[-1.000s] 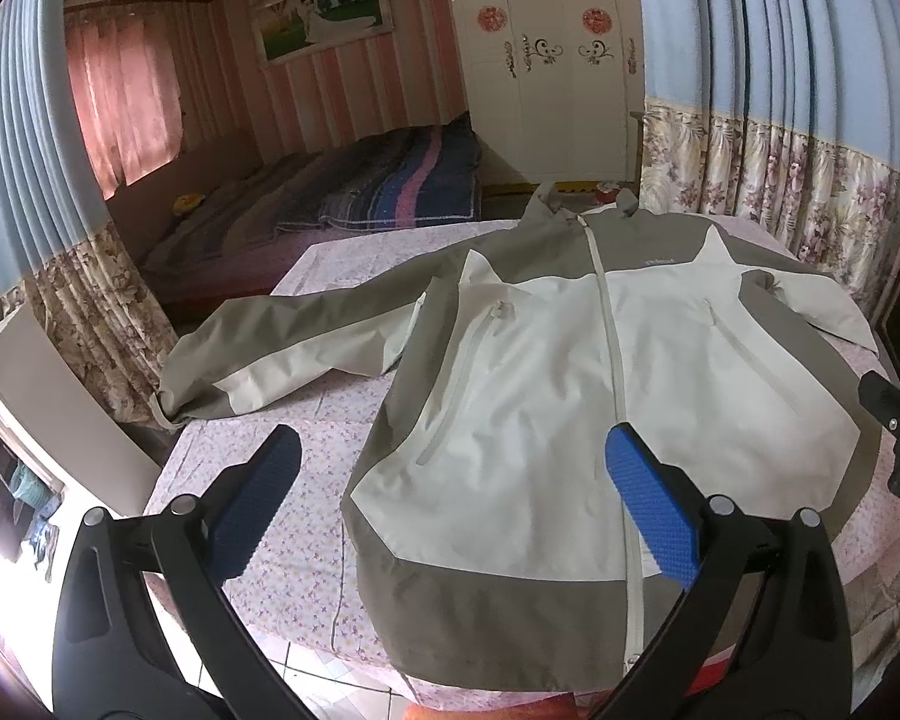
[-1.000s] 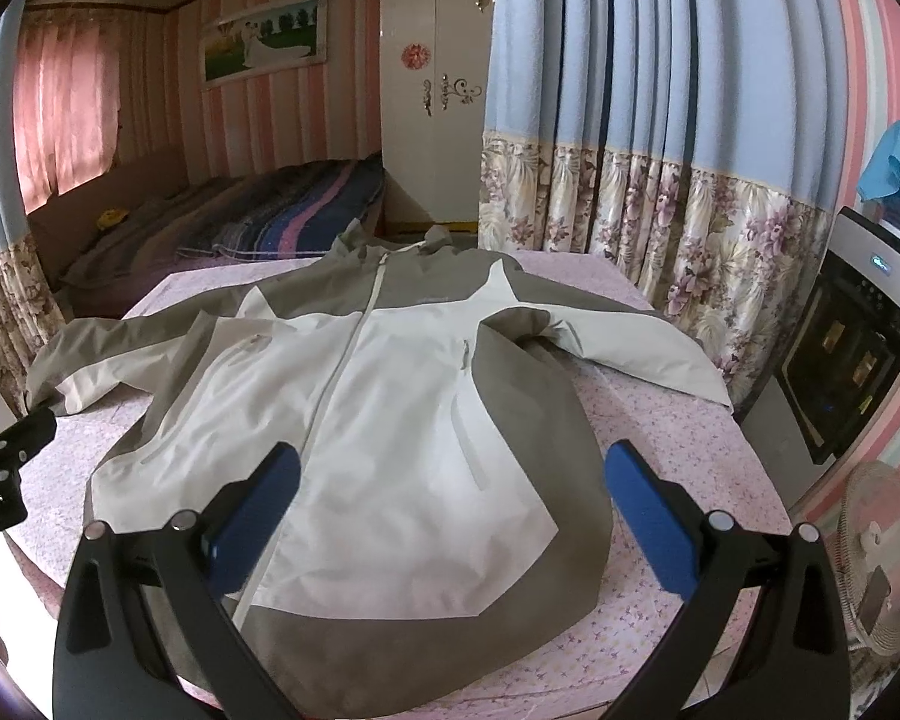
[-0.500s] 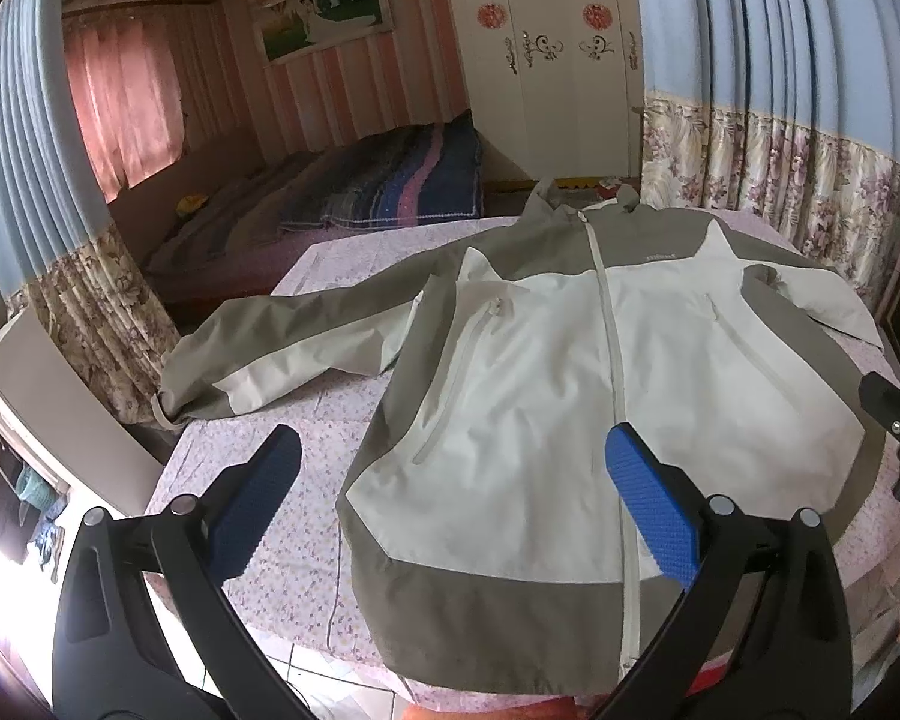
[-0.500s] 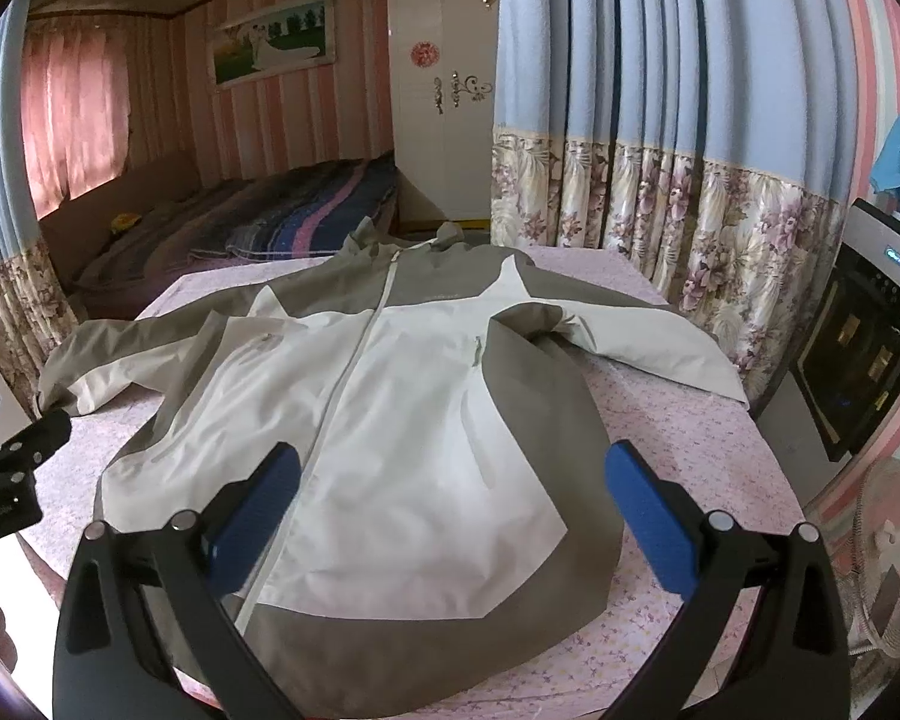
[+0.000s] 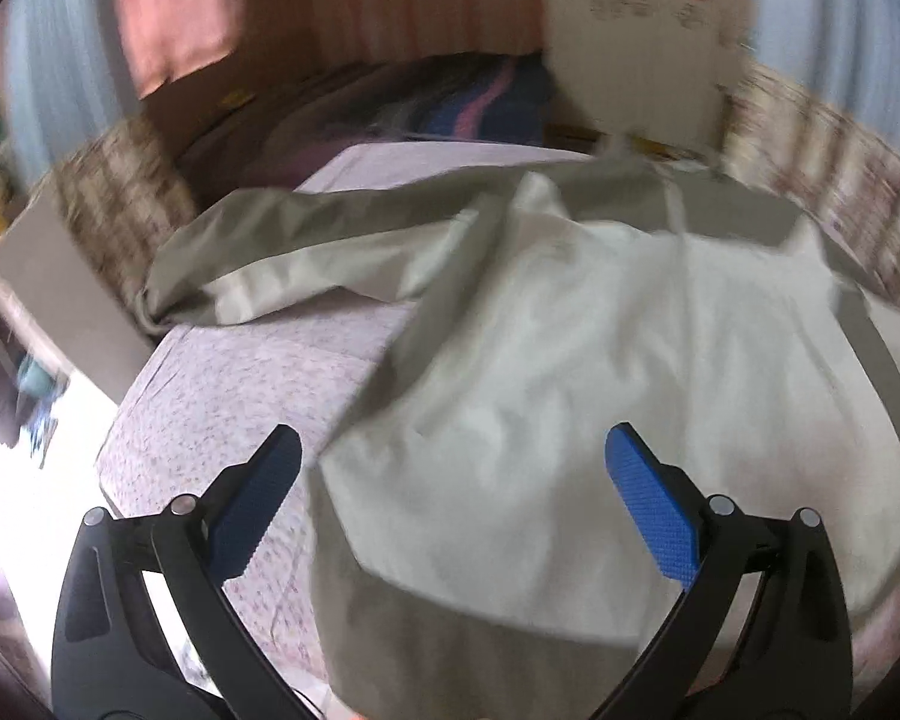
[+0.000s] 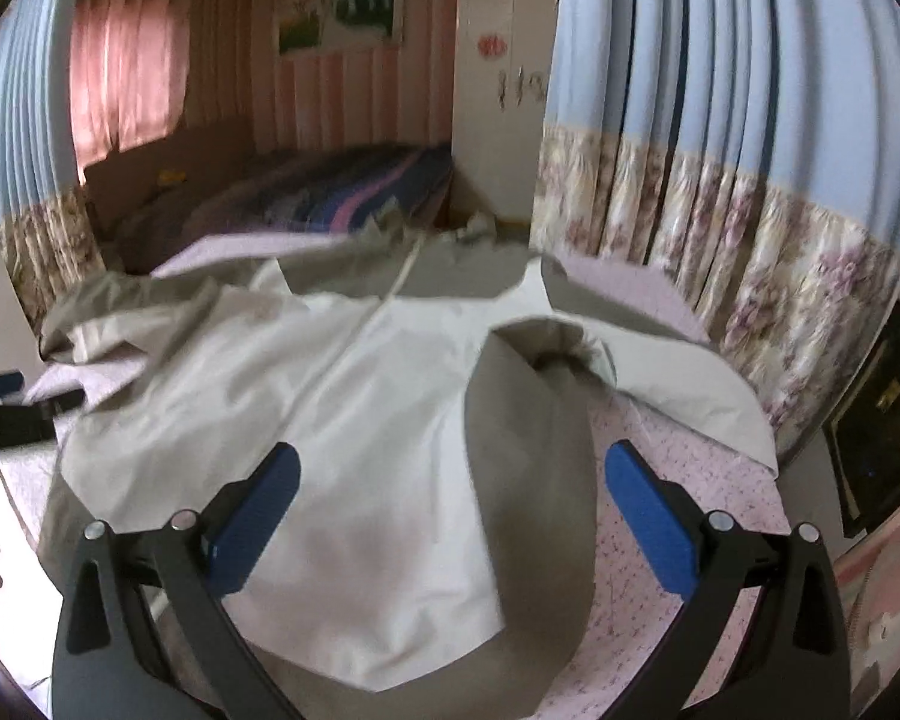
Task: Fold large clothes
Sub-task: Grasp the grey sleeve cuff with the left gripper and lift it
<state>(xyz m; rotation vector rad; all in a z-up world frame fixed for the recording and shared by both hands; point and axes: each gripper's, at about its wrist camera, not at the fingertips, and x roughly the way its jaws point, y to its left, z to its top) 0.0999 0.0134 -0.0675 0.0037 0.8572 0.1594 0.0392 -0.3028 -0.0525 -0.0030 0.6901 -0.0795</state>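
Note:
A large white and olive-grey zip jacket [image 5: 570, 360] lies front up and spread flat on the table, collar at the far end. It also shows in the right wrist view [image 6: 378, 420]. Its left sleeve [image 5: 270, 276] stretches out to the left, its right sleeve [image 6: 678, 384] to the right. My left gripper [image 5: 450, 498] is open and empty above the jacket's lower left front. My right gripper [image 6: 450, 510] is open and empty above the lower right front. The left gripper shows at the left edge of the right wrist view [image 6: 6, 414].
The table carries a pink floral cloth [image 5: 222, 408]. A bed [image 5: 426, 108] and a white wardrobe [image 6: 498, 90] stand behind. Blue and floral curtains [image 6: 720, 192] hang at the right, a dark appliance [image 6: 882, 420] at the far right. The floor [image 5: 18, 480] lies beyond the table's left edge.
Both grippers have moved forward and lower toward the jacket, which now looks larger. Both views are motion-blurred. The jaws stay open.

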